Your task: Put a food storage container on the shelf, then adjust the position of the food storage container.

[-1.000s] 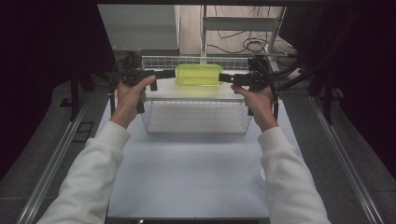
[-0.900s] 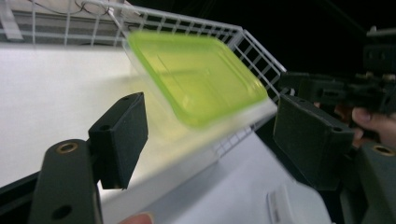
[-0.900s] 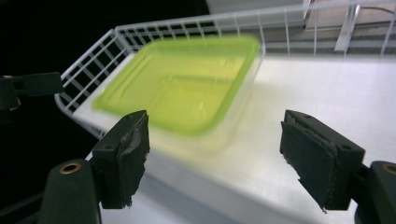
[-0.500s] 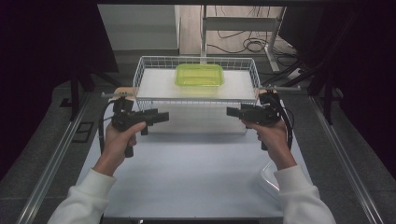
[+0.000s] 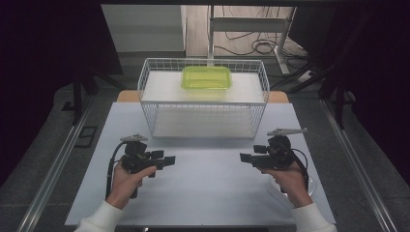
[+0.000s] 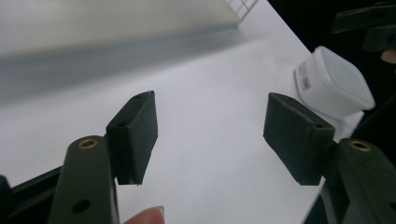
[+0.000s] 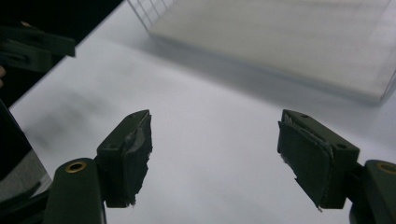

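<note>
White table, both grippers empty

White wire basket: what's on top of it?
A translucent lime-green plastic lidded container sits on the white board covering the white wire basket, toward the far edge. Its contents can't be made out.

The high view is evenly lit over the white table, with dark surroundings and soft, faint shadows. Both gripper views are blurred: the background is out of focus, the near black pads fairly sharp
</note>
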`<state>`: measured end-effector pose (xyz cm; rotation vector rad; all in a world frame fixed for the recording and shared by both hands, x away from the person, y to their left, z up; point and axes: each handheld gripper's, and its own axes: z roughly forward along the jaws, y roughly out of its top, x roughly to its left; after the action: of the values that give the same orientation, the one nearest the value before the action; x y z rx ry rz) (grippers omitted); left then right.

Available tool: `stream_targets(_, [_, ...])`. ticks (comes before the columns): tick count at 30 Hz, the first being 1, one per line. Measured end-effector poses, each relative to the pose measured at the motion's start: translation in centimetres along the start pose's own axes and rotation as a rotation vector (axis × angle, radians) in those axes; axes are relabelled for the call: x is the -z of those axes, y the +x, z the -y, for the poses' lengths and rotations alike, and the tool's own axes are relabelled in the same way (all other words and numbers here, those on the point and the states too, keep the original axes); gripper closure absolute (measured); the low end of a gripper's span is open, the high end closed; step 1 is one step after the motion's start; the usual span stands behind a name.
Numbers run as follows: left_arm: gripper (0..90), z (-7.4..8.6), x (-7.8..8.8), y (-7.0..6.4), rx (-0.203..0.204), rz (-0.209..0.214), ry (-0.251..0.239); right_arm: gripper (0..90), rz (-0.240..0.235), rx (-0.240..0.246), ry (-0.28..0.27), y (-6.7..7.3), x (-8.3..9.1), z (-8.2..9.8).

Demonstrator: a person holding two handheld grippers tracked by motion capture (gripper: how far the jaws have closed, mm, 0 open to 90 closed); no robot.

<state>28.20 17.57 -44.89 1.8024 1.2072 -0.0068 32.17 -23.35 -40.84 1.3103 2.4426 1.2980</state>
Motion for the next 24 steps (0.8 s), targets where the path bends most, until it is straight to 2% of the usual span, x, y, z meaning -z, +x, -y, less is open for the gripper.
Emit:
stream_targets(1, [34.4,0.0,0.0,0.0,0.0,0.0,0.0,26.0,0.0,0.0,0.0,0.0,0.0,0.0])
stream_targets(2, [34.5,0.4,0.1,-0.2,-0.019,-0.044,0.006,26.2,0.005,0.011,0.025,-0.1,-0.4,0.7])
stream_targets(5, [34.4,0.7,0.1,-0.2,-0.026,-0.057,0.011,26.4,0.008,0.009,0.044,-0.3,-0.6,1.3])
stream_targets(6, [34.4,0.7,0.1,-0.2,-0.04,-0.085,0.016,26.5,0.011,0.011,0.053,-0.5,-0.9,1.6])
stream_targets(11, [35.1,1.1,-0.1,-0.4,-0.054,-0.111,0.013,26.6,0.01,0.022,0.057,-0.4,-1.0,1.6])
stream_targets(14, [35.0,1.3,-0.2,-0.4,-0.077,-0.153,0.014,26.6,0.015,0.014,0.055,-0.6,-0.9,1.9])
stream_targets(19, [33.4,1.3,-0.3,-0.2,-0.071,-0.151,0.014,26.6,0.02,0.015,0.06,-0.8,-0.8,2.1])
stream_targets(24, [32.6,1.5,-0.9,-0.2,-0.077,-0.135,0.04,27.8,0.04,0.016,0.064,-1.0,-0.5,2.3])
